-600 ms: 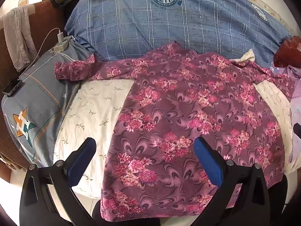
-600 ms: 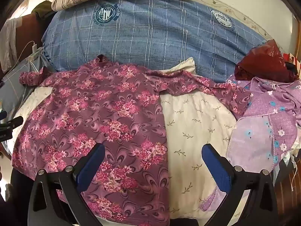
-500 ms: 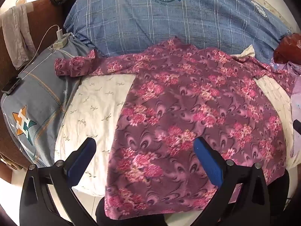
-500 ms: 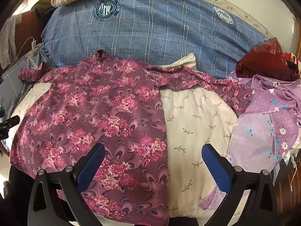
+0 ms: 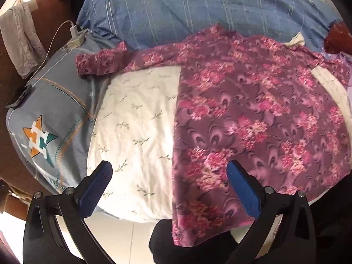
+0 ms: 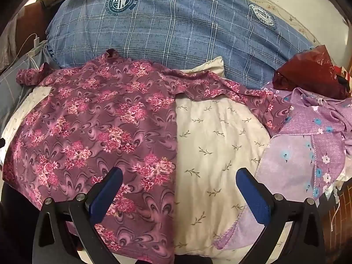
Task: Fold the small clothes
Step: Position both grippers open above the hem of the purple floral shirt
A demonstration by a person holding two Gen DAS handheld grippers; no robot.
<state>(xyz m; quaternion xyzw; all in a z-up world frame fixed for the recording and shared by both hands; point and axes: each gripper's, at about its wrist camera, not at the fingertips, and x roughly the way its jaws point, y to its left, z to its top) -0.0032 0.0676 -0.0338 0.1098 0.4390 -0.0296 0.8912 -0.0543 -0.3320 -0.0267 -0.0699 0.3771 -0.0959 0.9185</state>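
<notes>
**Hand-held grippers spread wide over a limp floral shirt**

The left hand-held gripper (image 5: pixel 168 180) and right hand-held gripper (image 6: pixel 179 184) both gape, holding nothing. The floral shirt (image 6: pixel 99 132) lies flat on the bed (image 6: pixel 217 145), sleeves outstretched. Thin, light and floppy, it likely handles best pinched at hem corners or sleeve cuffs.

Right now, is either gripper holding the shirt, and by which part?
Nothing is held. The left gripper and right gripper both stand open above the flowered shirt, pads clear of it.
</notes>
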